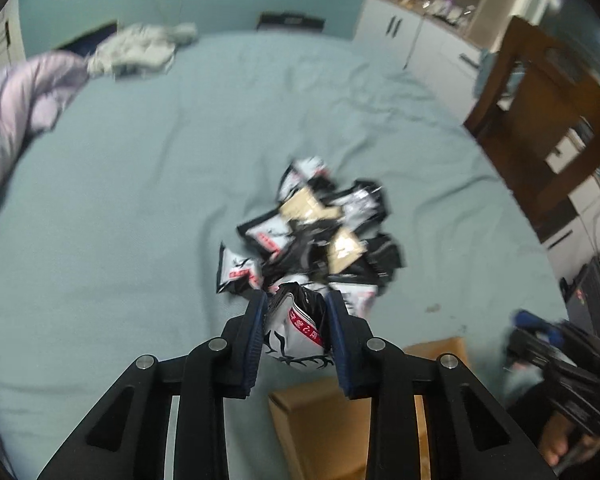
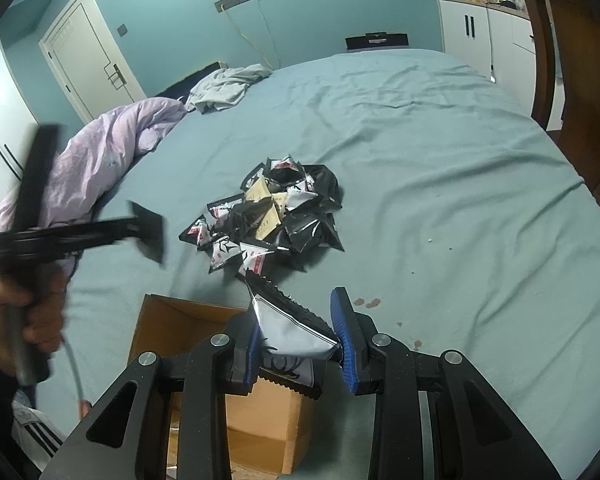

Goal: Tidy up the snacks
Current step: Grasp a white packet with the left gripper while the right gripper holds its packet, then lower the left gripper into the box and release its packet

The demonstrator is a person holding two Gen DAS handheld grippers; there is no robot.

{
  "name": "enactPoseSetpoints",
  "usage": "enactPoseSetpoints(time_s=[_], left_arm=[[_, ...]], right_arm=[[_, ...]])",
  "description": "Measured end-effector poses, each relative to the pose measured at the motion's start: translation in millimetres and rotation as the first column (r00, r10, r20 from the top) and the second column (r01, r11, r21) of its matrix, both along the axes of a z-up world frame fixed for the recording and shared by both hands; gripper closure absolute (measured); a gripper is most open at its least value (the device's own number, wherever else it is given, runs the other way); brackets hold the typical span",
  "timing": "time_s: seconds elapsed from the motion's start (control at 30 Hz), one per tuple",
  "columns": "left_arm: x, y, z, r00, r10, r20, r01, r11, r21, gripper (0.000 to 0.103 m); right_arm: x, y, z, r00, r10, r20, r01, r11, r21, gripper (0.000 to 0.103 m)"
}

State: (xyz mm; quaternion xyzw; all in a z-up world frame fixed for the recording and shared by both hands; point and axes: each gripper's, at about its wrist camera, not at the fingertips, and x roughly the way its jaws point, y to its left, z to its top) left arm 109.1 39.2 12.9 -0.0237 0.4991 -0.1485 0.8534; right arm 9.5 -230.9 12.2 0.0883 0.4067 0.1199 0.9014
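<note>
Left gripper (image 1: 296, 312) clamped on a white-black snack packet (image 1: 296, 330), right gripper (image 2: 300, 330) clamped on another packet (image 2: 290, 330), snack pile (image 2: 268, 216) on bed sheet (image 2: 440, 168), open cardboard box (image 2: 180, 320) below, lilac duvet (image 2: 100, 148) far left.

Pretty dim, flat indoor light with a cool bluish cast, no hard shadows anywhere. Left wrist view is smeared all over: the snack pile (image 1: 320, 236) ahead of the left gripper (image 1: 296, 312) is mushy. Right wrist view is sharper; only the hand (image 2: 24, 312) off to its left blurs. Heavy fisheye bending, black corners.
</note>
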Motion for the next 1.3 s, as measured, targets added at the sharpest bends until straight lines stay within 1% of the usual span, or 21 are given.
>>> enactPoseSetpoints(time_s=[0.1, 0.2, 0.27, 0.37, 0.43, 0.53, 0.63, 0.73, 0.83, 0.9, 0.97, 1.07, 1.17, 1.23, 1.3], left_arm=[[-23.5, -8.8, 25.6, 0.998, -0.049, 0.037, 0.049, 0.999, 0.001, 0.074], [-39.6, -27.4, 28.2, 0.995, -0.098, 0.014, 0.098, 0.995, 0.018, 0.074], [-52.4, -40.2, 20.9, 0.99, -0.136, -0.02, 0.137, 0.99, 0.044, 0.074], [-67.7, -63.0, 0.2, 0.978, -0.197, -0.061, 0.203, 0.973, 0.113, 0.074], [-72.9, -76.0, -15.7, 0.973, -0.218, -0.078, 0.229, 0.957, 0.178, 0.074], [-70.9, -86.3, -41.0, 0.977, -0.194, -0.09, 0.212, 0.932, 0.293, 0.074], [-72.2, -90.9, -62.5, 0.978, -0.186, -0.1, 0.21, 0.904, 0.373, 0.074], [-70.4, -94.0, -75.3, 0.982, -0.173, -0.07, 0.186, 0.878, 0.441, 0.073], [-63.8, -92.1, -81.9, 0.989, -0.139, -0.056, 0.15, 0.876, 0.458, 0.073], [-58.0, -88.3, -88.4, 0.992, -0.11, -0.066, 0.128, 0.881, 0.455, 0.073], [-54.7, -84.5, -94.5, 0.994, -0.086, -0.069, 0.108, 0.878, 0.466, 0.073], [-51.9, -81.1, -104.7, 0.993, -0.08, -0.089, 0.113, 0.873, 0.473, 0.072], [-53.5, -84.3, -110.0, 0.991, -0.105, -0.078, 0.13, 0.856, 0.501, 0.067], [-58.4, -89.3, -110.3, 0.988, -0.135, -0.078, 0.156, 0.847, 0.508, 0.053], [-64.2, -92.9, -108.3, 0.985, -0.157, -0.071, 0.171, 0.839, 0.517, 0.046]], right_arm=[[0.9, 0.2, 1.0, 1.0, 0.002, -0.001, -0.002, 1.0, -0.005, 0.073], [-0.9, -1.1, 2.5, 1.0, 0.008, 0.007, -0.008, 1.0, 0.001, 0.073], [-0.9, -2.5, 1.9, 1.0, 0.01, 0.006, -0.01, 1.0, 0.005, 0.073], [1.0, -4.9, 0.6, 1.0, 0.01, 0.0, -0.01, 1.0, 0.011, 0.073], [1.5, -6.8, 0.6, 1.0, 0.009, -0.001, -0.009, 1.0, 0.019, 0.073], [1.6, -8.8, 0.8, 1.0, 0.008, -0.001, -0.008, 1.0, 0.03, 0.073], [3.4, -10.4, -0.9, 1.0, 0.007, -0.009, -0.007, 0.999, 0.038, 0.073], [5.5, -10.5, -2.3, 1.0, 0.011, -0.016, -0.01, 0.999, 0.038, 0.073], [6.0, -9.7, -2.2, 1.0, 0.014, -0.017, -0.013, 0.999, 0.035, 0.073], [6.5, -9.1, -2.2, 1.0, 0.013, -0.019, -0.013, 0.999, 0.032, 0.073], [7.2, -8.9, -2.5, 1.0, 0.012, -0.021, -0.011, 0.999, 0.031, 0.073], [7.7, -8.3, -2.6, 1.0, 0.011, -0.025, -0.011, 1.0, 0.029, 0.073], [7.9, -7.5, -2.7, 1.0, 0.013, -0.025, -0.012, 1.0, 0.022, 0.073], [7.9, -6.4, -2.5, 1.0, 0.014, -0.026, -0.013, 1.0, 0.016, 0.073], [7.9, -5.3, -2.7, 1.0, 0.014, -0.027, -0.014, 1.0, 0.011, 0.073]])
